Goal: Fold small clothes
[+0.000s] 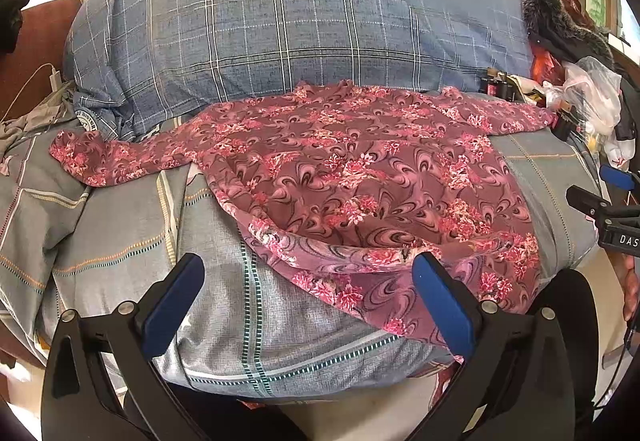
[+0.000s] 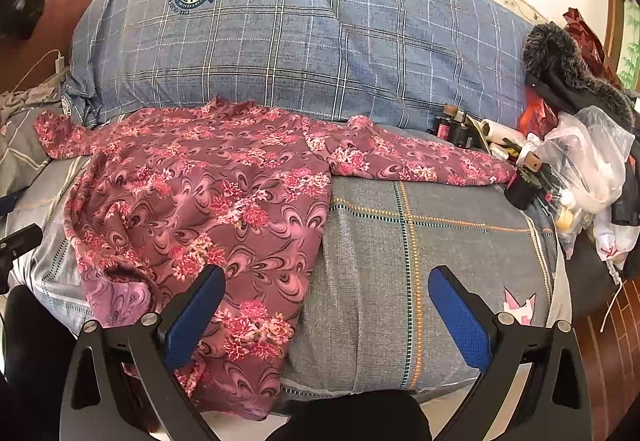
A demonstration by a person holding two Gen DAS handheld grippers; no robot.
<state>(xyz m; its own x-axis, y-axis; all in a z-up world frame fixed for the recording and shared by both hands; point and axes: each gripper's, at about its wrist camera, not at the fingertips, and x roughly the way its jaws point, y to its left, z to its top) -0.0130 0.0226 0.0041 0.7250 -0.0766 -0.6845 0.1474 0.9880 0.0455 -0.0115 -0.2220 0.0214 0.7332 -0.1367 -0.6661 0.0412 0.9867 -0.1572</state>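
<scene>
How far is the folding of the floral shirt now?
Done: the floral shirt lies spread on the grey bedspread, sleeves out to both sides. In hand: nothing; the left tongs and right tongs hover open near its hem, and the hem is slightly turned up in the left wrist view. Left: every fold; no sleeve is folded in yet.

A bed (image 2: 440,241) in a grey checked cover, loaded along its far edge and right side.

A pink floral top (image 2: 208,197) lies spread flat across the middle and the bed's left half, sleeves out, hem over the near edge. A folded blue plaid quilt (image 2: 300,37) runs along the far edge. At the far right corner sit a fur-trimmed black coat (image 2: 560,69), plastic bags (image 2: 592,157) and small dark bottles (image 2: 454,129).
</scene>
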